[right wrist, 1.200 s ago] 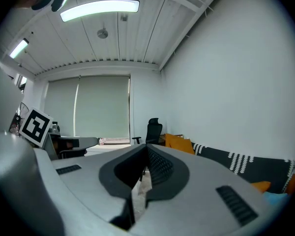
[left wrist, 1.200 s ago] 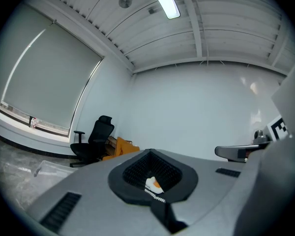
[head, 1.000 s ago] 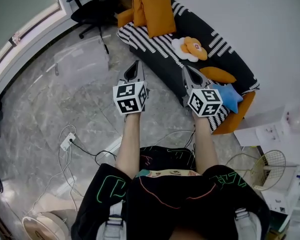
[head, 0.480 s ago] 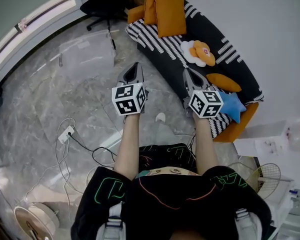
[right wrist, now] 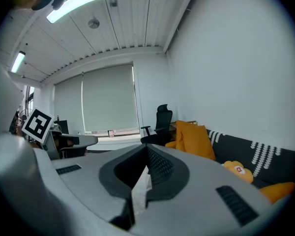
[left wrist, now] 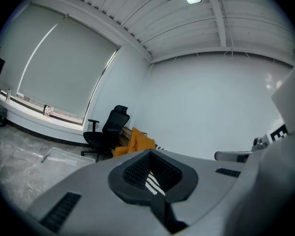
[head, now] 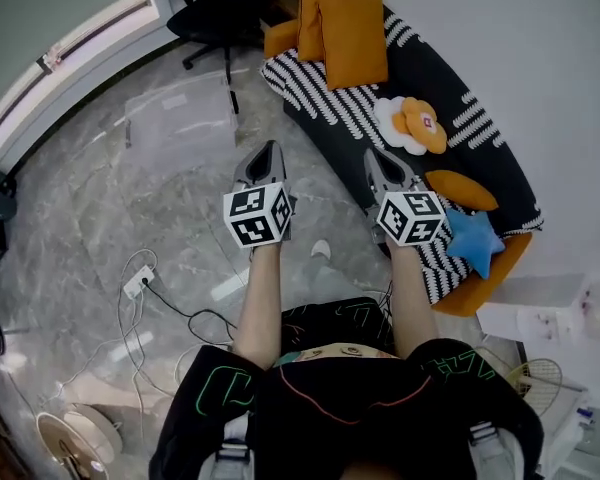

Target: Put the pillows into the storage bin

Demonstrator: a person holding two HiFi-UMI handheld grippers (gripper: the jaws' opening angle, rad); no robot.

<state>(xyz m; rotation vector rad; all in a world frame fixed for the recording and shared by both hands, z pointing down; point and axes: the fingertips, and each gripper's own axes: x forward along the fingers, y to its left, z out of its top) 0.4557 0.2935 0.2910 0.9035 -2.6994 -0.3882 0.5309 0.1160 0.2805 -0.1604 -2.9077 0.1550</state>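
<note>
Two big orange pillows (head: pixel 352 38) lean on the far end of the black-and-white striped sofa (head: pixel 320 88). Along it lie a flower pillow (head: pixel 412 126), an orange oval pillow (head: pixel 460 190) and a blue star pillow (head: pixel 475 240). The clear storage bin (head: pixel 180 118) stands on the floor left of the sofa. My left gripper (head: pixel 268 150) is shut and empty, held above the floor between bin and sofa. My right gripper (head: pixel 374 156) is shut and empty over the sofa's front edge. The orange pillows (right wrist: pixel 194 139) also show in the right gripper view, beyond its closed jaws.
A black office chair (head: pixel 225 13) stands past the bin by the sofa's far end. A power strip with cables (head: pixel 135 286) lies on the marble floor at my left. A fan (head: pixel 75 438) sits lower left, and white furniture (head: pixel 540 318) stands at the right.
The view has shifted: sofa, pillows and bin sit further right and lower in the picture than before. Both grippers keep the same shut pose in front of me.
</note>
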